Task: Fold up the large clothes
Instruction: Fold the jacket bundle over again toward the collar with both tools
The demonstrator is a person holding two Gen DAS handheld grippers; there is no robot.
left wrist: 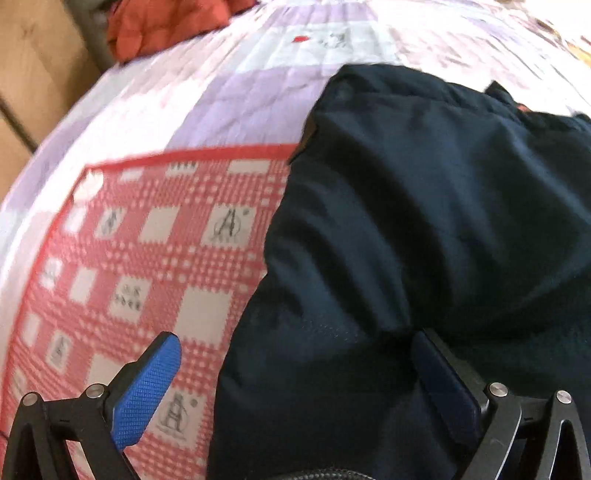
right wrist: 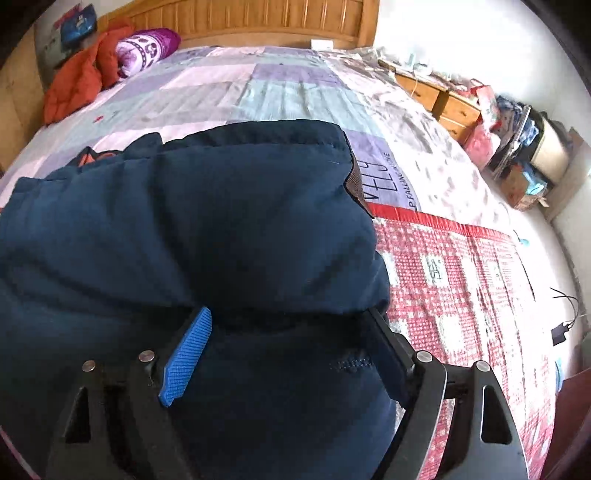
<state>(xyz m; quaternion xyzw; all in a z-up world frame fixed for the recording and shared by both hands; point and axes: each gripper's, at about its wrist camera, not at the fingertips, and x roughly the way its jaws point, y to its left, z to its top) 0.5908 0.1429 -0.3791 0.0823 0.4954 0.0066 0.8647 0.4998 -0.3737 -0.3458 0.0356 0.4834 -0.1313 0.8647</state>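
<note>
A dark navy padded jacket (left wrist: 424,221) lies folded over on the bed, its upper layer forming a thick rounded fold (right wrist: 221,221). My left gripper (left wrist: 295,338) hovers low over the jacket's left edge. Its jaws are spread wide, with the left blue pad (left wrist: 147,387) above the red checked mat and the right finger (left wrist: 443,376) over the fabric. My right gripper (right wrist: 288,312) is open too, straddling the near edge of the fold. Its blue left pad (right wrist: 186,358) shows bare and does not press the cloth. An orange lining (right wrist: 92,157) peeks out at the jacket's far left.
A red-and-white checked mat (right wrist: 461,295) lies under the jacket on a lilac patchwork bedspread (right wrist: 277,92). An orange garment (right wrist: 81,81) and a purple pillow (right wrist: 147,46) sit by the wooden headboard (right wrist: 258,18). Cluttered bedside drawers (right wrist: 443,99) stand to the right, and a charger cable (right wrist: 565,317) lies near the bed's right edge.
</note>
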